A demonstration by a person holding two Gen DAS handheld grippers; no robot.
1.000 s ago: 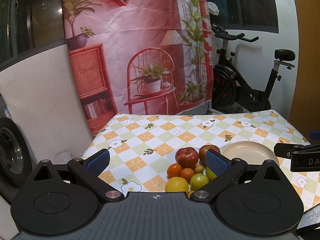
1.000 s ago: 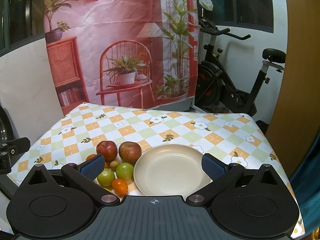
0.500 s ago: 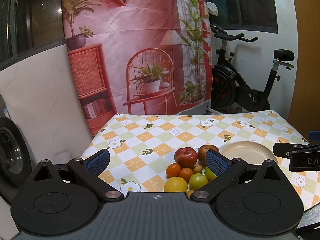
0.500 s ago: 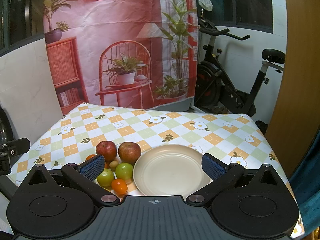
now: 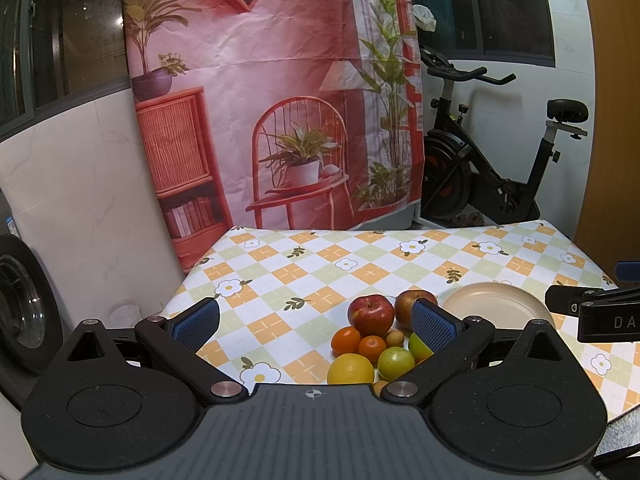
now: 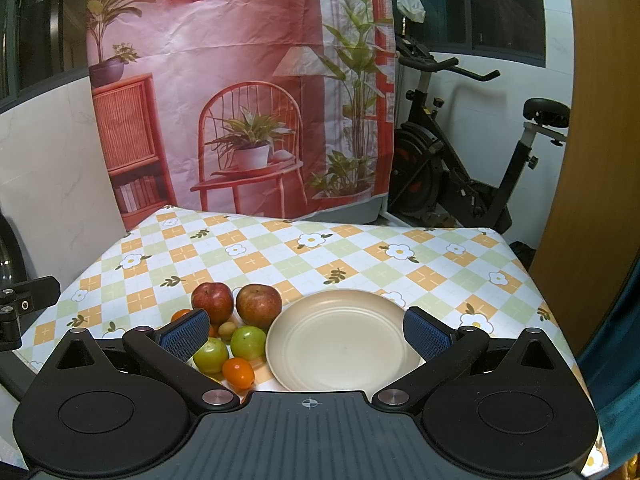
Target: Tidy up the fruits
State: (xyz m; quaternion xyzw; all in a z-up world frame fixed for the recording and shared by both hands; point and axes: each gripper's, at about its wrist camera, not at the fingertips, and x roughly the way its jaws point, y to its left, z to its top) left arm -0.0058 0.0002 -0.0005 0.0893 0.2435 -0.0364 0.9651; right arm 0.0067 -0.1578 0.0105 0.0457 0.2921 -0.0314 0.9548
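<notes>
With both the left gripper (image 5: pixel 316 322) and right gripper (image 6: pixel 306 330) spread and empty, nudging the round red apples (image 6: pixel 212 301) probably scatters the heaped fruit beside the cream plate (image 6: pixel 344 344).

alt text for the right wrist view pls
An empty beige plate sits on a floral checked tablecloth, framed by the open right gripper. Left of it lie two red apples, two green fruits and a small orange one.

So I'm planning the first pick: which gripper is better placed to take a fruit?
Probably left: the open left gripper faces the fruit pile, while the open right gripper is centred on the empty plate.
</notes>
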